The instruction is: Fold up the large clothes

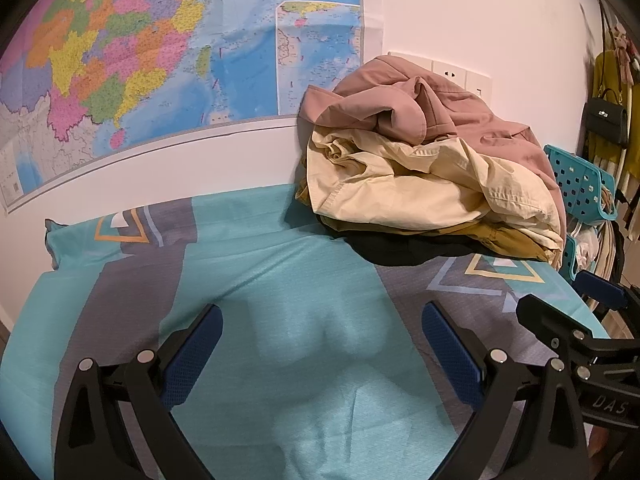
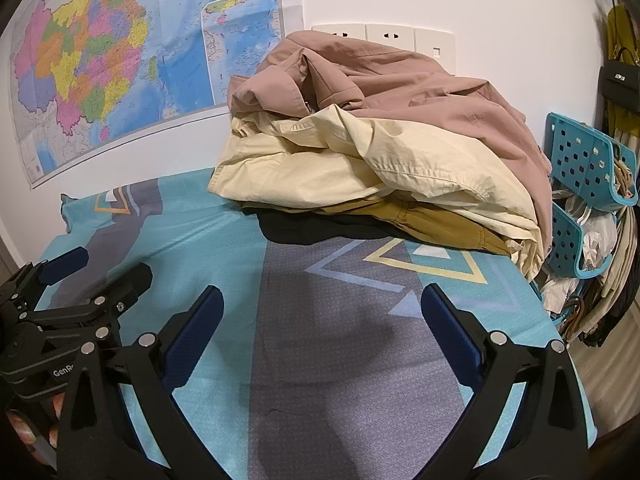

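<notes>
A heap of clothes lies at the far right of the table: a dusty-pink garment on top, a cream one under it, then a mustard one and a black one at the bottom. My left gripper is open above the teal and grey patterned cloth, well short of the heap, with nothing between its fingers. My right gripper is open too, over the cloth in front of the heap. Each gripper shows at the edge of the other's view.
A large coloured map hangs on the white wall behind the table. Wall sockets sit above the heap. A teal perforated rack with bags and hanging items stands past the table's right edge.
</notes>
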The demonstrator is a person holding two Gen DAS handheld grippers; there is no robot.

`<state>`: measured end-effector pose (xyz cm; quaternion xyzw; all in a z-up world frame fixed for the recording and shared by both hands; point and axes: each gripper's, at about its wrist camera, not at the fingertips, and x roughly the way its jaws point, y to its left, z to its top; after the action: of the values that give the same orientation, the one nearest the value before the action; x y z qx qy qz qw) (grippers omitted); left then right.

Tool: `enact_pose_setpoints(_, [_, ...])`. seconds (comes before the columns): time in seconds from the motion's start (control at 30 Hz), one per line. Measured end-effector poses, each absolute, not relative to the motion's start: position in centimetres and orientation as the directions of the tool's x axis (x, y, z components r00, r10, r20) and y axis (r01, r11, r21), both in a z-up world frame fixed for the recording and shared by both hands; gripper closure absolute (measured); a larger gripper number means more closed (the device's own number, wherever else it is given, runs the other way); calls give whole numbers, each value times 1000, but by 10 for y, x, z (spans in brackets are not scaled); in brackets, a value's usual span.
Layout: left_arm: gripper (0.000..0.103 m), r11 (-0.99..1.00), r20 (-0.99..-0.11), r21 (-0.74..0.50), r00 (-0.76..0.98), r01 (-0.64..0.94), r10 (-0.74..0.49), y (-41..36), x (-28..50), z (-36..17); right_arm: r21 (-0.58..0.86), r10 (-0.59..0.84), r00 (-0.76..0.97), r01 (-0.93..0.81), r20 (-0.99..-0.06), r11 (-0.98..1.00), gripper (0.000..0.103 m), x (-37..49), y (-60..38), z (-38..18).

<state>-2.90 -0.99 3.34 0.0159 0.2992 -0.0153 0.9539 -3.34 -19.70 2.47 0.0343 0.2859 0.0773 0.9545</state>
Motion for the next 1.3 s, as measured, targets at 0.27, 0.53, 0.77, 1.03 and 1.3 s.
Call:
enact_pose_setpoints(0.27, [7, 999, -573, 22, 819, 40, -20, -11, -28, 33, 113, 169, 825, -128, -539, 985, 6, -31, -198, 25])
enact_pose_setpoints(0.53, [7, 999, -577, 18, 816, 46, -27, -14, -24, 32, 109, 168, 832, -130, -528, 986, 6, -30, -199, 27])
enact_pose_setpoints(0.77, [7, 999, -584, 8, 811, 52, -38, -14, -19, 31, 96, 168, 837, -138, -521, 986, 6, -27, -201, 29])
enact_pose_setpoints(1.03, [7, 997, -608, -30, 791, 64, -69, -8, -3, 30, 80, 191, 844, -175, -502, 981, 6, -16, -200, 34])
enact_pose_setpoints(1.3, [7, 999, -618, -12, 785, 44, -43, 8, 38, 30, -103, 147, 875, -217, -460, 971, 6, 36, -184, 62])
